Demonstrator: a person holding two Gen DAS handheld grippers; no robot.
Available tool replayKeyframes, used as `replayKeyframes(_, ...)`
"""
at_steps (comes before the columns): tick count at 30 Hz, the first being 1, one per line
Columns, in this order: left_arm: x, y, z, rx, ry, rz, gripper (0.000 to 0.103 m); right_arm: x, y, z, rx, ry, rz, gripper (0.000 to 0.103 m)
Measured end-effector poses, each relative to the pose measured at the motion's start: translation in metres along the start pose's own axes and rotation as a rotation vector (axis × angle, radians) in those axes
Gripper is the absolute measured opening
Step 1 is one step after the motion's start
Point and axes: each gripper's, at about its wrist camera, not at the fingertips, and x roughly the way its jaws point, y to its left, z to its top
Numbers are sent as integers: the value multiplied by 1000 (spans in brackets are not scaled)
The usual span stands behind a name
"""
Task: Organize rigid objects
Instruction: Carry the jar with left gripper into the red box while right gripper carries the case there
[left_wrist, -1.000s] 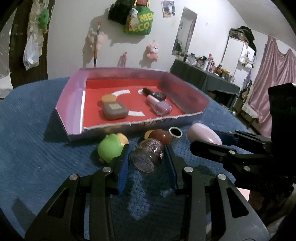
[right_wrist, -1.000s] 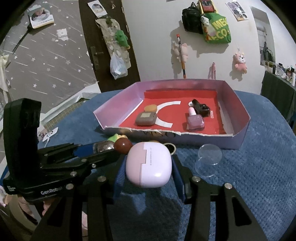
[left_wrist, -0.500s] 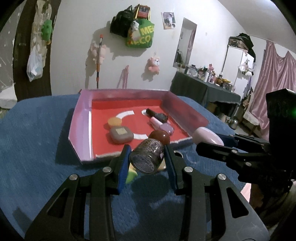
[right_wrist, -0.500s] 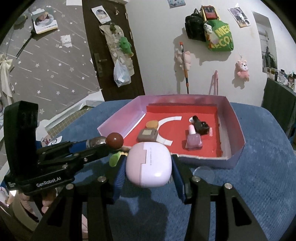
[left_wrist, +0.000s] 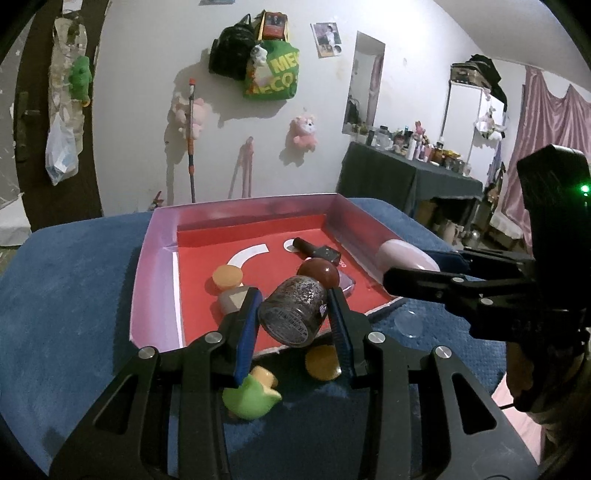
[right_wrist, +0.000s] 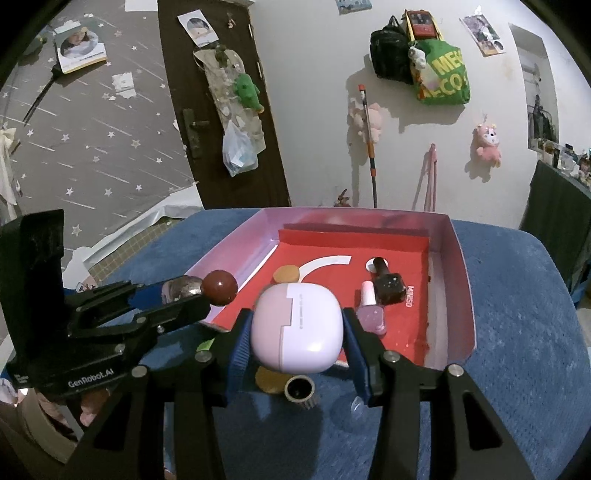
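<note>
**Both grippers loaded above the tray's near edge**

We hold a glitter nail-polish bottle (left_wrist: 293, 314) in the left gripper (left_wrist: 293, 317), its blue pads clamped on the glass sides, the round brown cap (left_wrist: 318, 271) pointing away from us and the labelled base towards the camera. The bottle hangs tilted over the near edge of the pink-walled tray (left_wrist: 147, 266), clear of the red floor.

In the right gripper (right_wrist: 293, 336) we grip a pale lilac earbud case (right_wrist: 295, 328) — pads pressed on its two sides, the case lifted over the tray's near wall.

Inside the tray we see an orange disc (left_wrist: 227, 276), a grey-brown compact (left_wrist: 232, 299) partly hidden by the left finger, a dark polish bottle (right_wrist: 386, 282) lying flat, and a lilac polish bottle (right_wrist: 371, 314) just beside it.

On the blue cloth (left_wrist: 66, 295) outside the tray lie a green toy (left_wrist: 251, 395), an amber disc (left_wrist: 322, 363), a small dark-centred ring (right_wrist: 299, 388) and a clear dome lid (left_wrist: 408, 323) — all near the tray's front wall.
</note>
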Motion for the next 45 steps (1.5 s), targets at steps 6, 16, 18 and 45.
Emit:
replayKeyframes(6, 21, 3, 4, 13, 51, -14, 34, 23, -9, 8, 11, 63, 12, 50)
replayKeyframes(16, 56, 18, 3, -12, 152, -21, 34, 64, -25, 15, 43, 164, 33, 50)
replayKeyframes(18, 63, 21, 1, -19, 177, -27, 34, 70, -27, 16, 46, 187, 38, 50)
replayKeyframes(45, 114, 48, -10, -124, 337, -16, 35, 120, -42, 6, 81, 338, 42, 50)
